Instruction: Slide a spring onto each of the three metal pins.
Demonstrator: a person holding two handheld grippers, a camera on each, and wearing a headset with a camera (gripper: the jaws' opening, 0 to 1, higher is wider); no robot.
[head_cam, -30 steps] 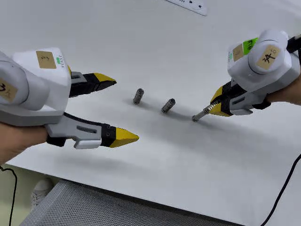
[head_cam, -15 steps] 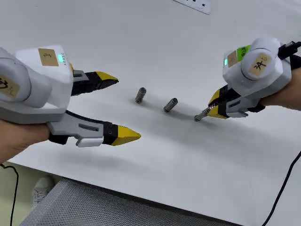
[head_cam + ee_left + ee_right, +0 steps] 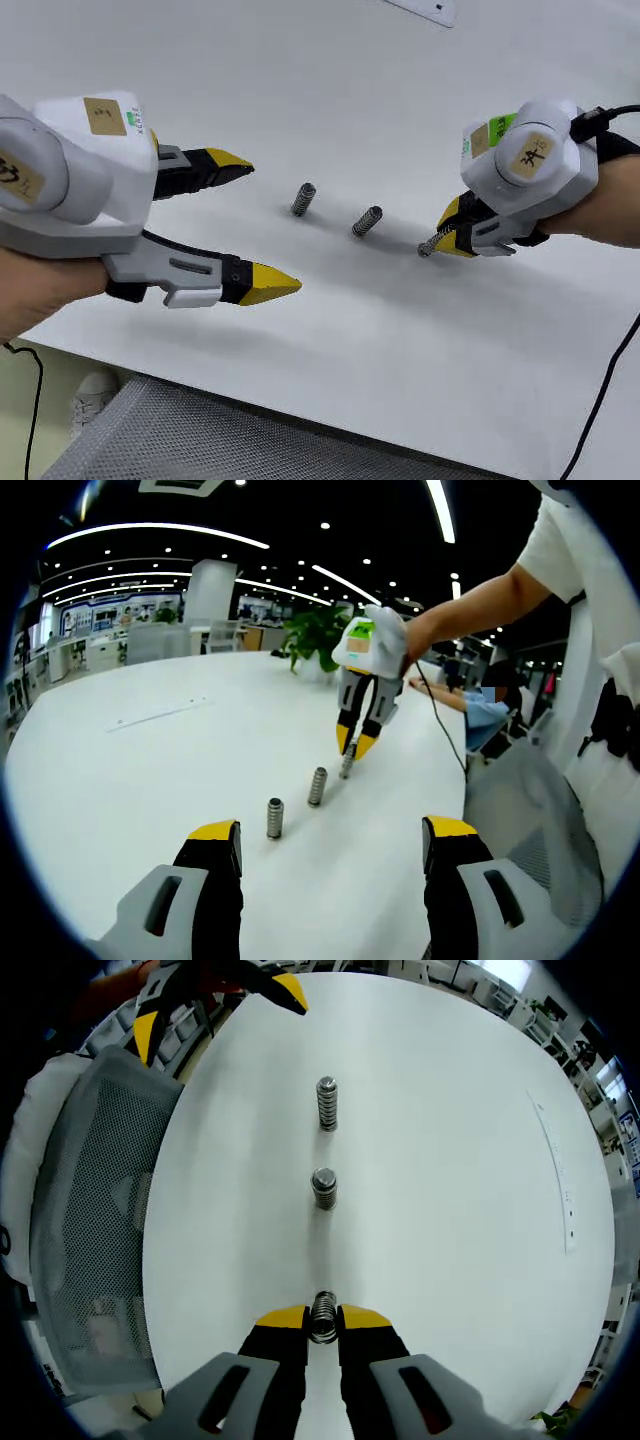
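Nearest the person, past the grey mesh chair (image 3: pixel 200 440) tucked under the counter (image 3: pixel 400 380), the left gripper (image 3: pixel 272 225) hovers above the bare white surface. Its jaws are spread wide and carry nothing. It points toward the row of parts without touching any of them, most likely waiting until it is needed to steady a pin or fetch a part.

Farther in, three pins line up across the counter. The left pin (image 3: pixel 303 199) and the middle pin (image 3: pixel 367 220) stand free and well apart. Each shows coils wound round its shaft below a round head, so those two look finished. They are spaced widely enough that a gripper can reach one without knocking the next.

At the right end of the row, the right gripper (image 3: pixel 442 238) has its jaws pinched narrow on the third pin (image 3: pixel 430 245). A spring (image 3: pixel 322 1310) sits between the yellow tips. The pin leans out of the jaws with its low end at the counter. That grip probably braces the pin while the coil is pushed along it. I cannot tell whether the spring is fully seated.

Beyond them, a pale flat strip (image 3: pixel 428 8) lies on the far side of the counter, too cropped to name.
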